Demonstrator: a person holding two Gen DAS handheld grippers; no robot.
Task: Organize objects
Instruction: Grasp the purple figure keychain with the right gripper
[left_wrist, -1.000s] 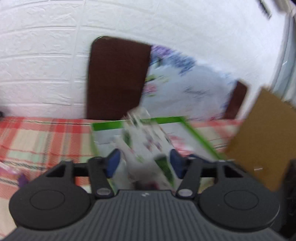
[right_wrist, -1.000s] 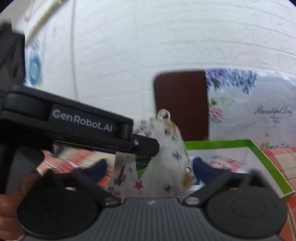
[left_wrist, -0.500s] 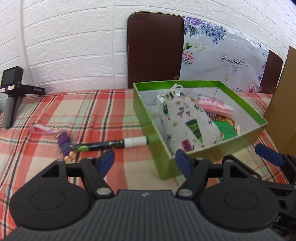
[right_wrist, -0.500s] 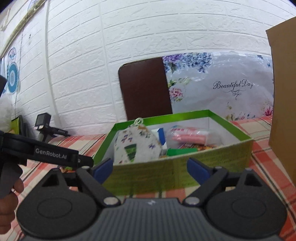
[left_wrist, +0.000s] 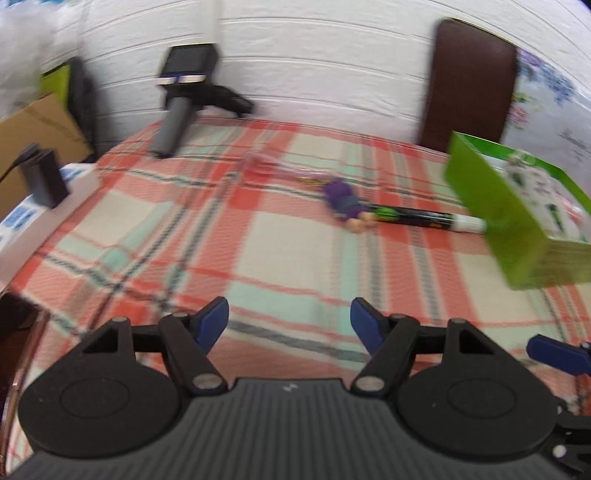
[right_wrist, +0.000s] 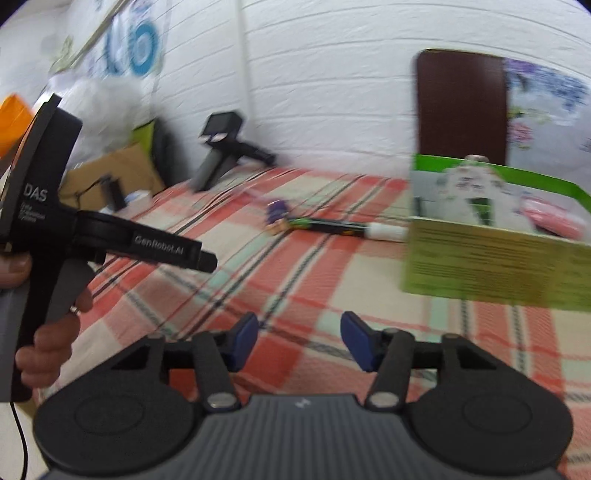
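Note:
A green box (left_wrist: 517, 218) (right_wrist: 491, 266) stands at the right on the plaid tablecloth, with a patterned drawstring pouch (right_wrist: 465, 192) and a pink packet (right_wrist: 550, 218) inside. Against its left wall lies a black marker with a white cap (left_wrist: 424, 218) (right_wrist: 340, 226), and a purple keychain toy (left_wrist: 343, 201) (right_wrist: 277, 212) rests at the marker's far end. My left gripper (left_wrist: 289, 321) hovers open over bare cloth, well short of them. My right gripper (right_wrist: 298, 339) has nothing between its jaws, which are closing. In the right wrist view the left gripper's handle shows at the left.
A black camera on a small tripod (left_wrist: 184, 96) (right_wrist: 221, 147) stands at the table's far left by the white brick wall. A dark chair back (left_wrist: 469, 85) rises behind the table. Cardboard (left_wrist: 37, 129) and a black adapter (left_wrist: 40, 177) sit past the left edge.
Both grippers drew back from the box and swung left over the cloth. The pouch held between them a second ago now lies in the box. The right jaws narrowed.

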